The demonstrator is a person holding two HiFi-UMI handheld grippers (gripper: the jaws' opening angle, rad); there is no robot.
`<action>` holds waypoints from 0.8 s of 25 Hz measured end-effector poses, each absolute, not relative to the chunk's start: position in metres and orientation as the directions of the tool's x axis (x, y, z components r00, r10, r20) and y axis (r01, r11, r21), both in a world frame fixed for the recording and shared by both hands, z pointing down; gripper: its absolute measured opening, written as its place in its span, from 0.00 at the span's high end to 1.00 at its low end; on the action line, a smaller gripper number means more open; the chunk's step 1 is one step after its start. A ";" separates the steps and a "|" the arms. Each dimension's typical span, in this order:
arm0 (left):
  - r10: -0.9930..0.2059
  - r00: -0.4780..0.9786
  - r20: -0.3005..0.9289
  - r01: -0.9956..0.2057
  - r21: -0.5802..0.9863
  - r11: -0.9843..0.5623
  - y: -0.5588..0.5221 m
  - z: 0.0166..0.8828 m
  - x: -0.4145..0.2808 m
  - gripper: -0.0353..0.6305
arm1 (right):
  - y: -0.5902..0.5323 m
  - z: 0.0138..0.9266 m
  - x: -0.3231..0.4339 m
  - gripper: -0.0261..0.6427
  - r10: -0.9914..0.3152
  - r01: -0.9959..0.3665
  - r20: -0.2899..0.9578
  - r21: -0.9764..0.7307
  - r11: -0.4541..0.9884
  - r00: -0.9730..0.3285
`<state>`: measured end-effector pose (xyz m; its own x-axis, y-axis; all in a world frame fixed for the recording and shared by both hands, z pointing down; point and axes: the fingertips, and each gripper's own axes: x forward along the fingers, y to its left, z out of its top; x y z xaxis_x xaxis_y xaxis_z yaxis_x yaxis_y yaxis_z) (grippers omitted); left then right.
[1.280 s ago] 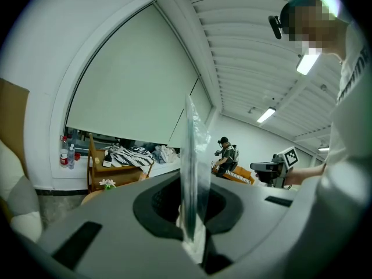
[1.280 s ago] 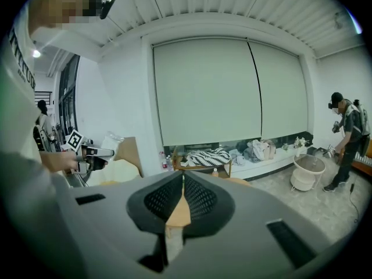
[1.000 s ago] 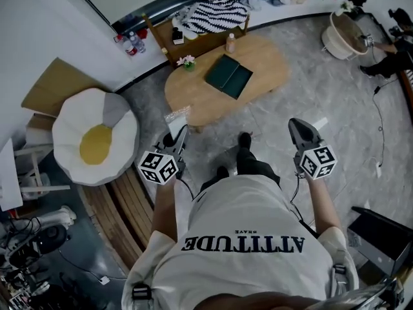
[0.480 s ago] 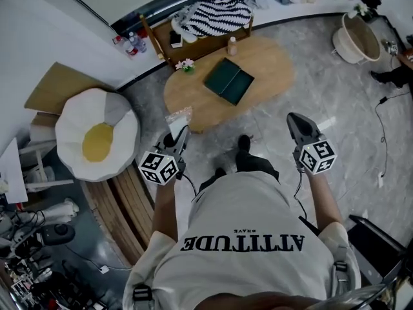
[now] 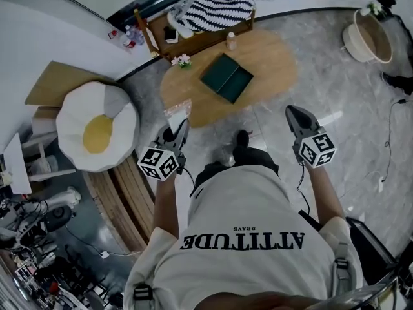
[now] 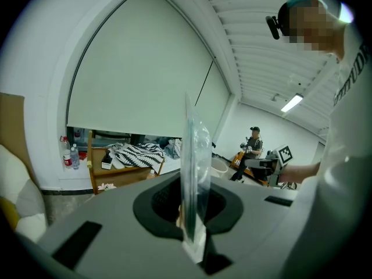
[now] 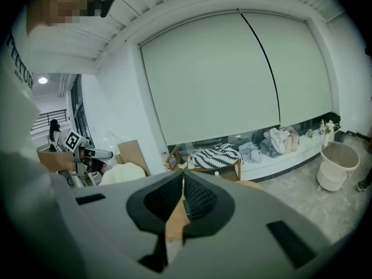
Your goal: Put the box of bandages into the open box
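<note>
The open dark green box [image 5: 227,77] lies on an oval wooden table [image 5: 274,70] ahead of the person. My left gripper [image 5: 181,126] is shut on a flat clear plastic packet [image 5: 177,110]. That packet [image 6: 195,150] stands edge-on between the left gripper [image 6: 189,197] jaws in the left gripper view. My right gripper [image 5: 294,111] is held out on the right over the floor, short of the table. In the right gripper view the right gripper [image 7: 183,182] jaws meet with nothing between them.
A fried-egg cushion [image 5: 97,134] and cardboard [image 5: 58,82] lie at the left. A wooden rack with a striped cloth [image 5: 213,8] stands behind the table. A small bottle [image 5: 230,41] and flowers [image 5: 181,60] stand on the table. A basket [image 5: 371,37] and floor cables are at right.
The person has stepped on towards the table, and the room has slid and turned a little in the head view. Both grippers keep their pose, the left one holding the packet.
</note>
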<state>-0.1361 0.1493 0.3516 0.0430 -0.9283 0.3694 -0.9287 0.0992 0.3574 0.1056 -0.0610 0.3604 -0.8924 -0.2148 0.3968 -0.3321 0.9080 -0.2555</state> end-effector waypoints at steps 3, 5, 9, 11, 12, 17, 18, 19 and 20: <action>-0.921 0.039 0.387 -0.928 0.355 0.110 0.131 0.355 -0.135 0.89 | -0.078 0.367 0.102 0.93 -0.197 -0.321 0.399 -0.271 0.908 -0.895; -0.916 0.037 0.399 -0.928 0.353 0.116 0.119 0.357 -0.135 0.89 | -0.090 0.372 0.100 0.93 -0.188 -0.315 0.400 -0.280 0.907 -0.897; -0.905 0.046 0.422 -0.930 0.348 0.115 0.097 0.362 -0.132 0.89 | -0.108 0.382 0.095 0.93 -0.172 -0.310 0.407 -0.303 0.901 -0.897; -0.900 0.054 0.433 -0.932 0.346 0.110 0.088 0.366 -0.130 0.89 | -0.113 0.386 0.093 0.93 -0.163 -0.307 0.411 -0.313 0.899 -0.897; -0.898 0.058 0.437 -0.932 0.346 0.108 0.084 0.367 -0.129 0.89 | -0.115 0.389 0.092 0.93 -0.159 -0.305 0.413 -0.316 0.898 -0.897; -0.892 0.069 0.447 -0.927 0.359 0.108 0.068 0.377 -0.131 0.89 | -0.116 0.403 0.086 0.93 -0.139 -0.303 0.435 -0.334 0.892 -0.890; -0.891 0.071 0.448 -0.926 0.362 0.108 0.065 0.378 -0.132 0.89 | -0.116 0.404 0.085 0.93 -0.136 -0.303 0.440 -0.336 0.892 -0.888; -0.891 0.075 0.449 -0.925 0.365 0.106 0.062 0.379 -0.133 0.89 | -0.117 0.406 0.084 0.93 -0.135 -0.305 0.444 -0.337 0.891 -0.886; -0.889 0.080 0.451 -0.925 0.366 0.102 0.058 0.380 -0.134 0.89 | -0.118 0.407 0.083 0.93 -0.136 -0.309 0.448 -0.339 0.889 -0.883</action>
